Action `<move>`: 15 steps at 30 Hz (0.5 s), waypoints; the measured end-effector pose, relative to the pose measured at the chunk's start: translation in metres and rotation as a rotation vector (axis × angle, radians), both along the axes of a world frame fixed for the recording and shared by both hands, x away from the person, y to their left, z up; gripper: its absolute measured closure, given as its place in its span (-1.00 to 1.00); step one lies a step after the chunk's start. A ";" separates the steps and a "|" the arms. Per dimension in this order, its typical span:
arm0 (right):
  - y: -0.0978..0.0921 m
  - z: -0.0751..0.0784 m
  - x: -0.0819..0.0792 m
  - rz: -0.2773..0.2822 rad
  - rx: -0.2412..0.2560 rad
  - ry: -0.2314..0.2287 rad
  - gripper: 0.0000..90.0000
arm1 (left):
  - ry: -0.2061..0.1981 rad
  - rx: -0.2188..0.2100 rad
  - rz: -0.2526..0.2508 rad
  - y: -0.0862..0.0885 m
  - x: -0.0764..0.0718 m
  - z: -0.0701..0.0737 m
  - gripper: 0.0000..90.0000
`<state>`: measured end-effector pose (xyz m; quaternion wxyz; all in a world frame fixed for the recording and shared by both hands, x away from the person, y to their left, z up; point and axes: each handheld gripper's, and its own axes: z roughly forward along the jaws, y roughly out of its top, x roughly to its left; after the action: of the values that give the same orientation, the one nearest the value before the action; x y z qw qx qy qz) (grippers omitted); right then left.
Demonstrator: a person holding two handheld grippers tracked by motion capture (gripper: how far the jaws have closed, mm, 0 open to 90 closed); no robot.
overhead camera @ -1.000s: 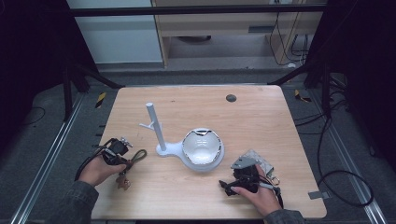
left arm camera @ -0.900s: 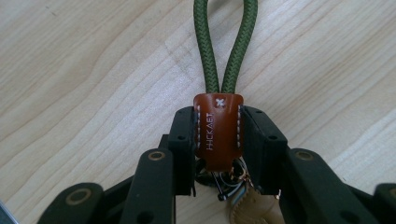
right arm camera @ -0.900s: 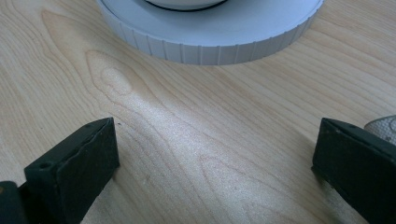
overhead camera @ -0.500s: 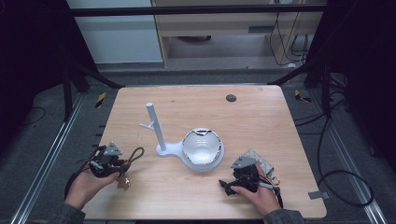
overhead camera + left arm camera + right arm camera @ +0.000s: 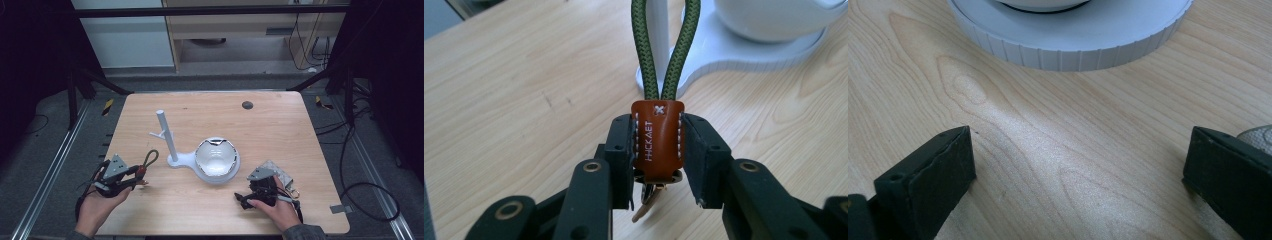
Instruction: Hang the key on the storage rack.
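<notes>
The light wooden table (image 5: 280,125) carries a white plastic stand (image 5: 172,147) near its centre: an upright post with a side peg, joined to a round ribbed base holding a white bowl (image 5: 215,157). A small dark round disc (image 5: 247,105) lies at 12 o'clock from the bowl, well apart. My left gripper (image 5: 131,176) sits at 8 o'clock from the stand; its jaws are pressed onto the brown leather tab (image 5: 658,137) of a keychain with a green cord loop (image 5: 666,45), which points toward the post. My right gripper (image 5: 242,198) rests at 5 o'clock from the bowl, jaws spread wide over bare wood, the ribbed base just ahead.
</notes>
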<state>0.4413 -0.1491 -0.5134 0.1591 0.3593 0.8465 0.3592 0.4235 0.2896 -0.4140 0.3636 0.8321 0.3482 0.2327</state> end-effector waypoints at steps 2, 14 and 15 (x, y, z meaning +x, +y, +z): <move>0.000 0.000 0.000 0.000 0.000 0.000 -0.99 | -0.015 -0.009 -0.011 -0.004 -0.002 0.002 0.46; 0.000 0.000 0.000 0.000 0.000 0.000 -0.99 | -0.085 -0.057 -0.033 -0.020 -0.005 0.007 0.46; 0.000 0.000 0.000 0.000 0.000 0.000 -0.99 | -0.090 -0.067 -0.029 -0.020 -0.005 0.006 0.46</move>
<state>0.4413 -0.1491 -0.5134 0.1591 0.3593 0.8466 0.3590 0.4188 0.2696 -0.4077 0.4097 0.8131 0.3270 0.2530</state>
